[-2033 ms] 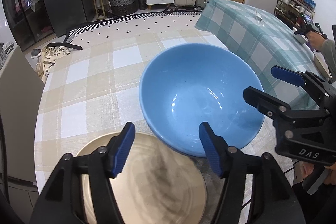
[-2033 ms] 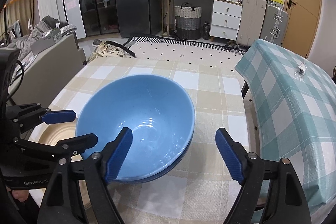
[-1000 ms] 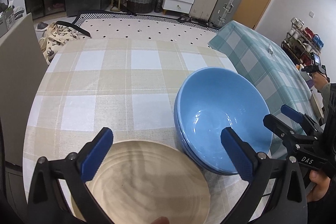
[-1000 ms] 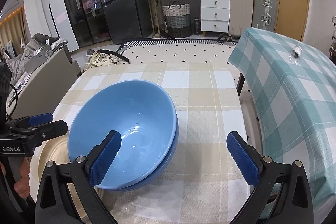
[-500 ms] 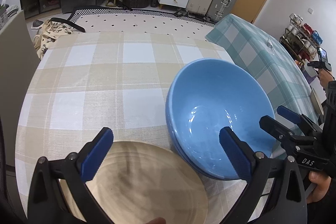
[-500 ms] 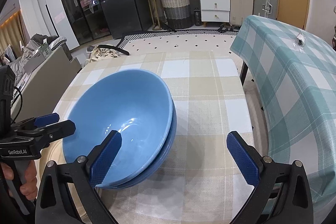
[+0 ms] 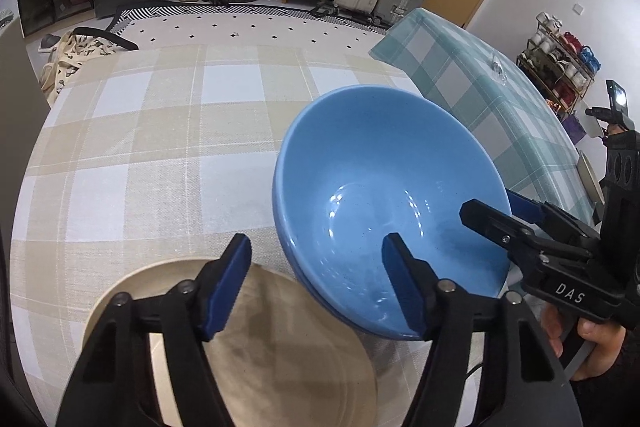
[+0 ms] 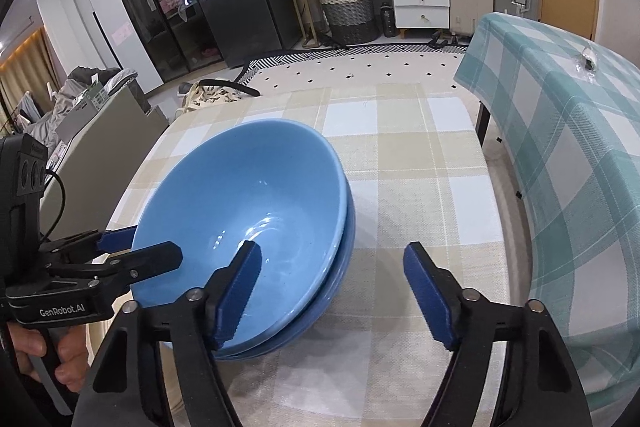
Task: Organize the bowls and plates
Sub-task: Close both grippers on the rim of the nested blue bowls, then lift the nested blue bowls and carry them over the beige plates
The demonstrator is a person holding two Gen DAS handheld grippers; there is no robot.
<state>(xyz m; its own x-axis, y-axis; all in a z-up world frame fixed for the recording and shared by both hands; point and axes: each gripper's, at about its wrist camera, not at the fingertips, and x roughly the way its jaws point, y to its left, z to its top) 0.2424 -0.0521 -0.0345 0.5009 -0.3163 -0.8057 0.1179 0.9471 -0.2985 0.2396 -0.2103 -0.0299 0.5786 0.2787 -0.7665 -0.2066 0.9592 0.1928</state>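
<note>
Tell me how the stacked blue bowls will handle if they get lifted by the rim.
The blue bowls look glazed, with bright reflections inside, so the rim is probably slippery between the pads. They look ceramic: likely stiff, fairly heavy and breakable. The top bowl sits loosely nested and tilted in the lower one, so lifting it alone may shift or rock the lower bowl on the tablecloth.

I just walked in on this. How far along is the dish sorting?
Done: the blue bowls sit nested. In hand: the left tongs and right tongs have just been closing astride the bowls' rims, not gripping. Left: the beige plate lies apart.
</note>
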